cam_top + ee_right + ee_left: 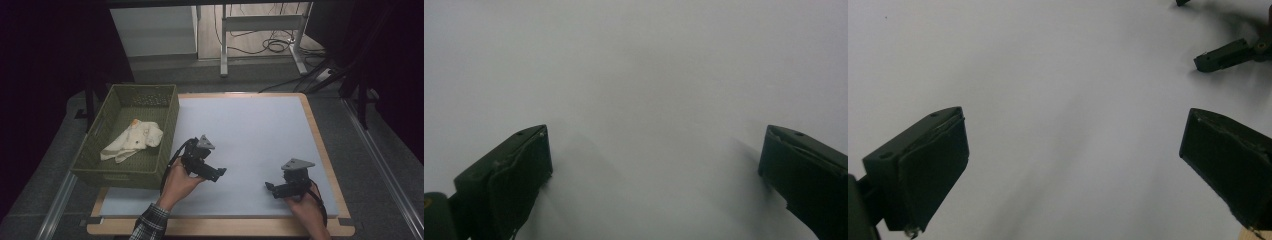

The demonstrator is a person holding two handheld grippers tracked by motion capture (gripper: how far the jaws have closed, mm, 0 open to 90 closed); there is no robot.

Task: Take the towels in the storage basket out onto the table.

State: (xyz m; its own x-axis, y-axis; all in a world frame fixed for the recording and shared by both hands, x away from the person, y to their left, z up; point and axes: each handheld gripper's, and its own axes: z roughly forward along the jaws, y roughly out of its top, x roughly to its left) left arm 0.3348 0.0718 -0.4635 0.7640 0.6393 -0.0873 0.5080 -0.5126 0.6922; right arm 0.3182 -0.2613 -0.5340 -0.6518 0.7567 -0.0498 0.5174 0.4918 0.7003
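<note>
Item: cream cloth [133,140], lying crumpled inside the green basket [171,125] at the desk's [250,130] left edge; placement judged complete, nothing left on the mat. 2 tools: left hand-held gripper [214,172] and right hand-held gripper [272,188], jaws spread wide, empty, hovering low. Cloth lies left of both, nearer the left one.

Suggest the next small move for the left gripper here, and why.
Probably swing the left gripper left toward the cloth in the basket. Both grippers are open and hold nothing over the bare white mat, and the cloth is the nearest loose thing, on the left gripper's side.
</note>
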